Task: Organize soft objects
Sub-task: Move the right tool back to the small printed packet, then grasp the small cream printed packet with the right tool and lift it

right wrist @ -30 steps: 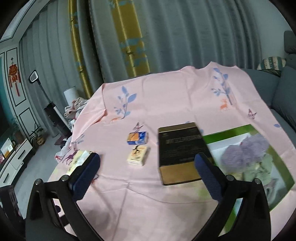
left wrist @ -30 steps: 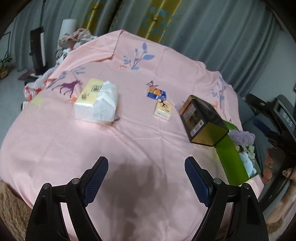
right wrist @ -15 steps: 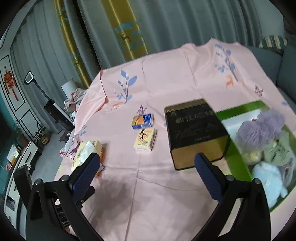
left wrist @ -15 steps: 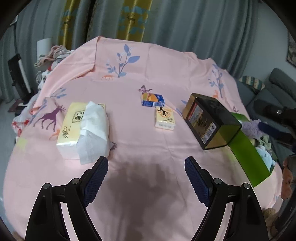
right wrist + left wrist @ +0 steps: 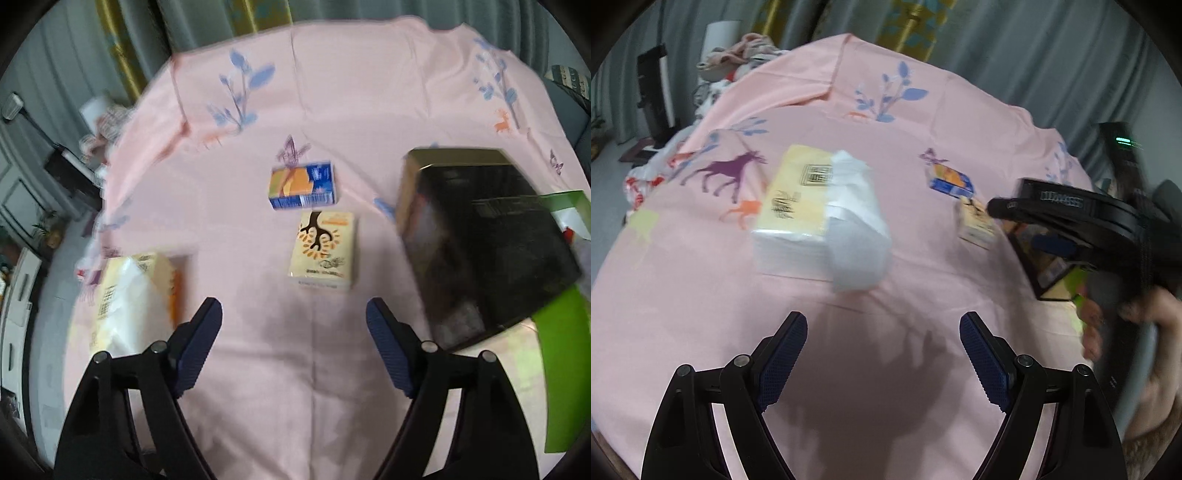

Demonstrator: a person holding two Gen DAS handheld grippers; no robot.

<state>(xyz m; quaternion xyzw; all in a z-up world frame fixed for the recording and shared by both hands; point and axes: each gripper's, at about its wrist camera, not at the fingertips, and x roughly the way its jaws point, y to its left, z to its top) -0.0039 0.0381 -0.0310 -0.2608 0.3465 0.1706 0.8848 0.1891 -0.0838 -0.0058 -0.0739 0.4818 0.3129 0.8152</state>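
While the big tissue pack at ten o'clock and two small packs lie loose on the desk, sorting seems barely begun; left gripper spread, right gripper closing on nothing.

I see grey curtains with yellow bands behind the desk, and a black stand at left.
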